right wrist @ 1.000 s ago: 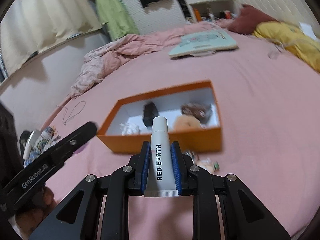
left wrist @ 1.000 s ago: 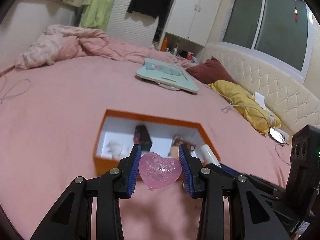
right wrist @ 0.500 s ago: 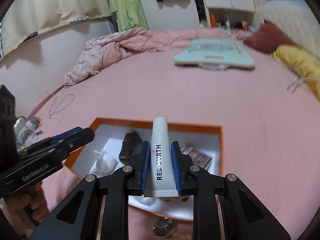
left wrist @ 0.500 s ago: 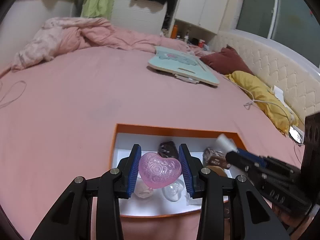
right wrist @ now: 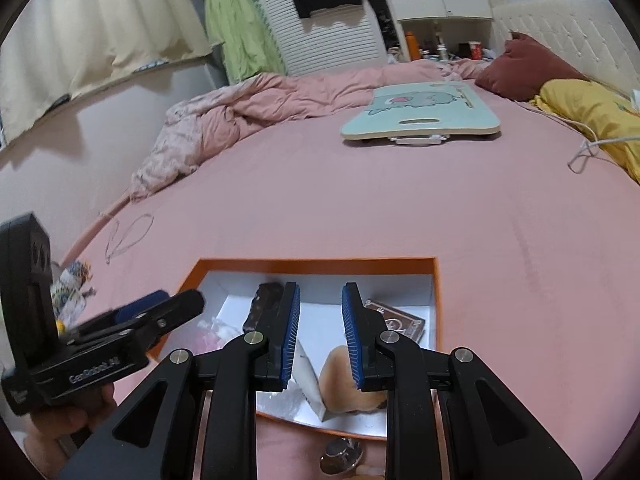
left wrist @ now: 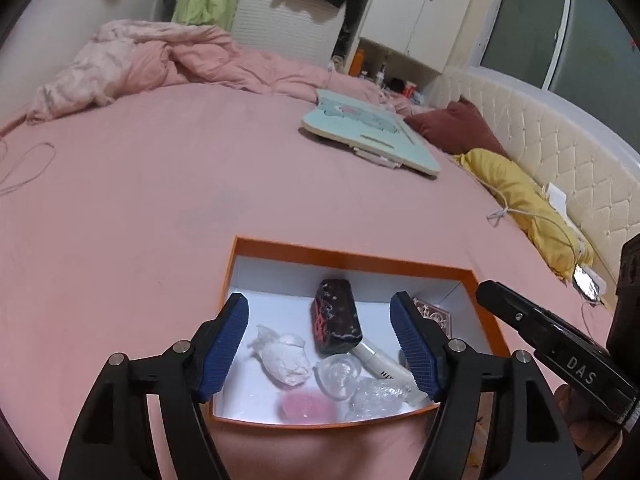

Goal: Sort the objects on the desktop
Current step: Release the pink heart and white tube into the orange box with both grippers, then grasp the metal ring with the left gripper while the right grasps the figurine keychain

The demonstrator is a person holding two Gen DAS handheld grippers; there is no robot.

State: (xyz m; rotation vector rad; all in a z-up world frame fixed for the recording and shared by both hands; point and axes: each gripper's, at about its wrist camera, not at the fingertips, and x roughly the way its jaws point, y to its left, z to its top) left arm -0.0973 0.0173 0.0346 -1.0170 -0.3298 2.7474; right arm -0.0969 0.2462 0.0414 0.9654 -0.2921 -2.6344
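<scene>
Both tongs have released heart (left wrist: 306, 406) and tube (left wrist: 382, 364).

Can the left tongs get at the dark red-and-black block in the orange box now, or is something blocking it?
Probably yes. The left tongs are open and empty above the orange box, and the dark block lies uncovered between the fingers. The white tube beside it is close, though.

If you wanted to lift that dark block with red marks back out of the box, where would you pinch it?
Probably across the two long sides of the dark block, near its middle, coming straight down from above. It lies flat in the orange box, its narrow width suits the fingers, and the box walls block a sideways approach.
</scene>
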